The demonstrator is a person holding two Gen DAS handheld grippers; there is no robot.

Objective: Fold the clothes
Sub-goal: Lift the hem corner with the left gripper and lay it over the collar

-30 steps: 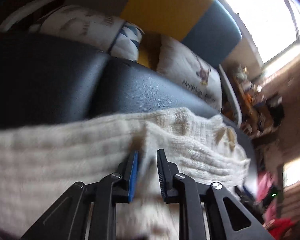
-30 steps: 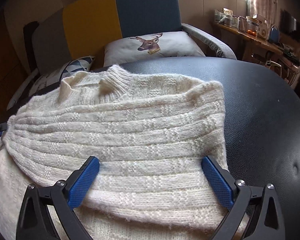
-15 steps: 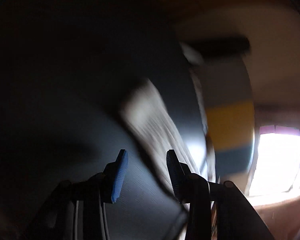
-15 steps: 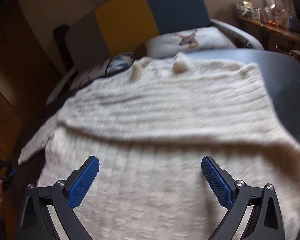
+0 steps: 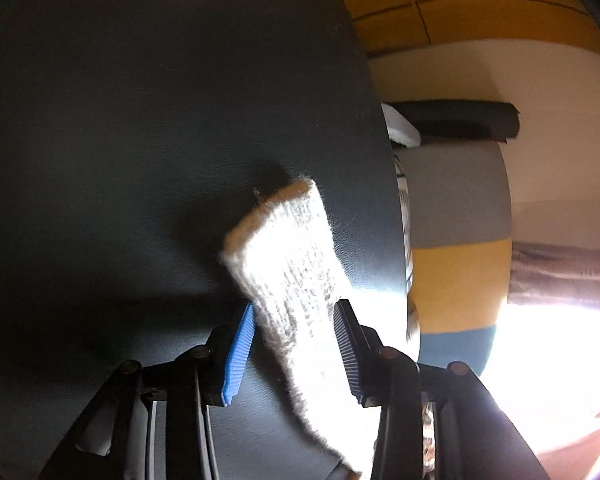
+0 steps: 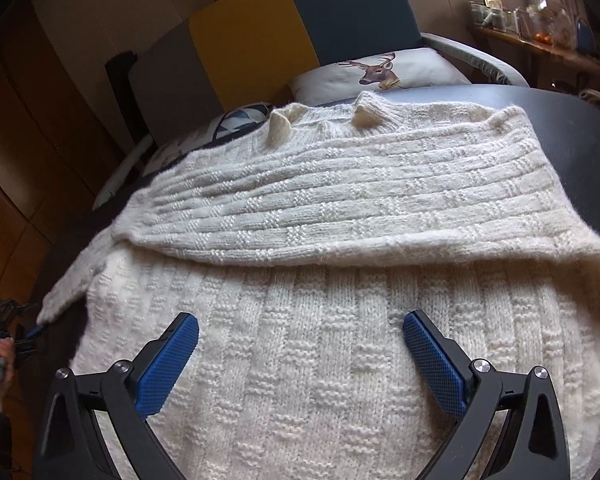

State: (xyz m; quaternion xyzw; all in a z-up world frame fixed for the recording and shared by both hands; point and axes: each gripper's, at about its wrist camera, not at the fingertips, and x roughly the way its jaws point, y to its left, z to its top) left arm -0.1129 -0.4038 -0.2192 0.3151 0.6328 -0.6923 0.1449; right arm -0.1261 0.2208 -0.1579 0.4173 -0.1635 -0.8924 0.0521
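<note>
Ahead of my right tool [image 6: 300,356], with its blue pads, lies a cream basket-weave knit sweater [image 6: 340,208] on the black counter [image 6: 580,128]. Beyond stand a yellow-and-teal chair [image 6: 300,28] and a white deer-print cushion [image 6: 380,70].

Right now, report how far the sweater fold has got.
Done: one sleeve lies folded across the sweater. In hand: the left gripper straddles the other sleeve's cuff, jaws not closed on it. The right gripper hovers open over the body. Left: fold that sleeve in, then the body.

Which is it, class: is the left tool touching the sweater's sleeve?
Cannot tell: in the left wrist view the sleeve runs between the left tool pads, edges blurred.
</note>
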